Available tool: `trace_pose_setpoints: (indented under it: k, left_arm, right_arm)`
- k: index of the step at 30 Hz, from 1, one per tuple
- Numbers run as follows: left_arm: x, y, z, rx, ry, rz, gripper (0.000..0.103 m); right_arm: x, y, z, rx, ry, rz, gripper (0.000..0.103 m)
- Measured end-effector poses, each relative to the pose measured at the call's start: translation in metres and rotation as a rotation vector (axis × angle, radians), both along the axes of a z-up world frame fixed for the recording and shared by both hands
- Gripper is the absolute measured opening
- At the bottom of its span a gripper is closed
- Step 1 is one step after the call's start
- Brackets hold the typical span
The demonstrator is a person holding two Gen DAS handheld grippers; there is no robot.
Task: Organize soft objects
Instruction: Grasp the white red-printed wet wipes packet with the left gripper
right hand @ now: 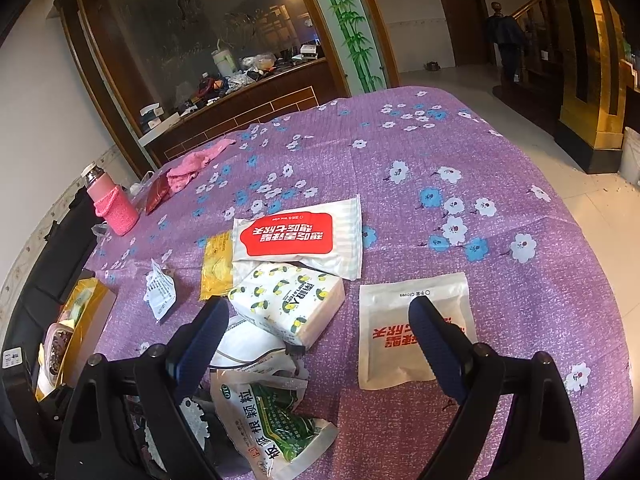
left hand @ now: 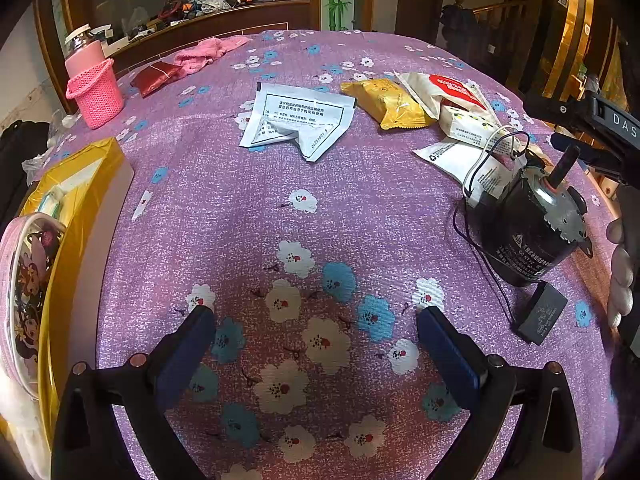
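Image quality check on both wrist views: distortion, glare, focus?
Left wrist: strong fisheye bowing of the tablecloth, dark vignette corners, print on the white sachet legible. Right wrist: same curvature, warm glare on the gold pillar, background cabinet soft.

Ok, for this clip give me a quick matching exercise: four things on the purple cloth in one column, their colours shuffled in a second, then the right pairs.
Things:
1. knitted basket
2. snack packet
3. motor
4. tissue pack

Colours:
A. black
B. white with small yellow-green fruit print
C. pink
D. gold

Pairs: 1-C, 2-D, 3-A, 4-B
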State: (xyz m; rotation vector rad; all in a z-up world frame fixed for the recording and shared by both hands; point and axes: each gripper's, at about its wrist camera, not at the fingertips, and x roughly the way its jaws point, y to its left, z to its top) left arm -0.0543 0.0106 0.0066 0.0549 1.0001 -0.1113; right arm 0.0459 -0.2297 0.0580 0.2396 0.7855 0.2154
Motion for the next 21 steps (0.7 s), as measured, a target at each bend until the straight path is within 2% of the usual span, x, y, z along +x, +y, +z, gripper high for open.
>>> trace_pose_setpoints:
  k: [15,16,19,21]
  left_arm:
    - [0.0,0.0,-0.001,-0.013,0.004,-0.012,0.102]
    - [-0.001,0.0,0.001,-0.041,0.018,-0.036,0.102]
    - [0.003,0.014,0.022,-0.215,0.026,-0.067,0.102]
    - [0.016,0.025,0.041,-0.215,-0.019,-0.026,0.102]
  right_arm:
    - [-0.001,-0.005,0.001,-0.038,-0.03,-0.039,0.091]
    - [0.0,-0.007,0.001,-0.036,-0.032,-0.04,0.091]
    - [0.0,-0.01,0.003,-0.033,-0.038,-0.05,0.091]
    - [0.0,-0.013,0.005,-0.02,-0.041,-0.053,0.091]
